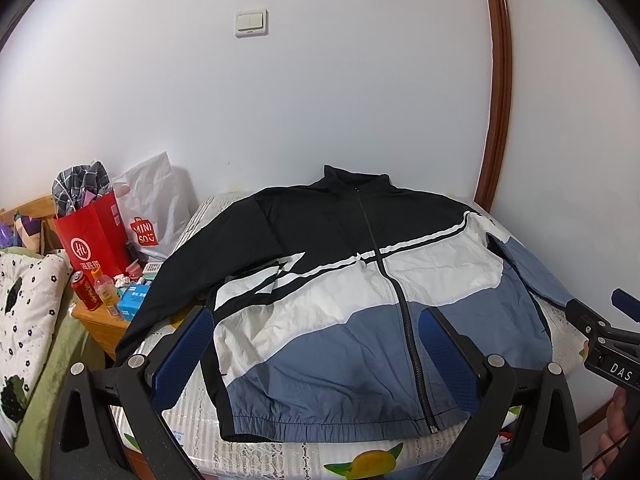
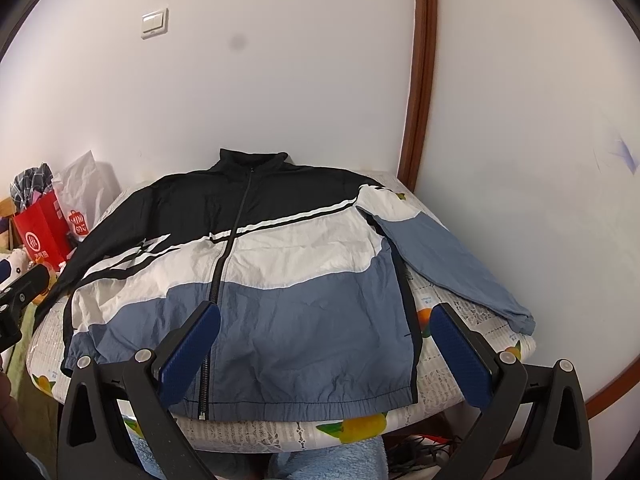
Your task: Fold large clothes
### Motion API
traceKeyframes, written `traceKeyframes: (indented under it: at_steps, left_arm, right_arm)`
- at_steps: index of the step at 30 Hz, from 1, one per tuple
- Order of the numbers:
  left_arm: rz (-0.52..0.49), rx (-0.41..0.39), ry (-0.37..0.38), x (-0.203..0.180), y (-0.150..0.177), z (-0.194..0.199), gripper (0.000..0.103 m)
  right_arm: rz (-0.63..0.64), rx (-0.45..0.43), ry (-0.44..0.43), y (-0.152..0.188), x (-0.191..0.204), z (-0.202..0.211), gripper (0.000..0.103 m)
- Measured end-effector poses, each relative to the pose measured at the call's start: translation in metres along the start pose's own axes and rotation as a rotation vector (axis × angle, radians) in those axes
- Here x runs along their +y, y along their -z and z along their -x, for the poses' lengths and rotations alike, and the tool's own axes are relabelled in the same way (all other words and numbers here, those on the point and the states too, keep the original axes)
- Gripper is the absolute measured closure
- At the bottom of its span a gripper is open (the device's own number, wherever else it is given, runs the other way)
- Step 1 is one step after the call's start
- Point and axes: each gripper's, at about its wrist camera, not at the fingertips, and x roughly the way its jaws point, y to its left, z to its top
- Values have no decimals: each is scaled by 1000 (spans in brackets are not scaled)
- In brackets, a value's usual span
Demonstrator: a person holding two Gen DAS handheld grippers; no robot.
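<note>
1. Jacket (image 1: pixel 360 300) lies flat, front up and zipped, on the bed (image 1: pixel 256 440); collar toward the wall, hem toward the cameras.
2. Black sleeve (image 1: pixel 160 292) drapes off the bed's left edge; blue sleeve (image 2: pixel 452 264) lies on the mattress beside the body.
3. Left gripper (image 1: pixel 320 356) hangs over the hem, fingers (image 1: pixel 182 354) spread, holding nothing.
4. Right gripper (image 2: pixel 328 352) likewise: fingers (image 2: pixel 460 356) released, empty.
5. Nightstand (image 1: pixel 100 320) left of the bed carries a red bag (image 1: pixel 92 240), what looks like a can (image 1: pixel 85 290) and a bottle (image 1: pixel 106 292).
</note>
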Motion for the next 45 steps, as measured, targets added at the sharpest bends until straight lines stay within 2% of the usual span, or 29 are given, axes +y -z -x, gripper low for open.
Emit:
traceKeyframes:
  at_steps: [34,45]
  left_arm:
    - [-2,1,4,-4,-2,4,0]
    - [-5,-12,-16,-5,-1,7,0]
  right_arm:
    - [-2,-6,-1,2,0,3,0]
    - [-7,-6,1,3,-1,2,0]
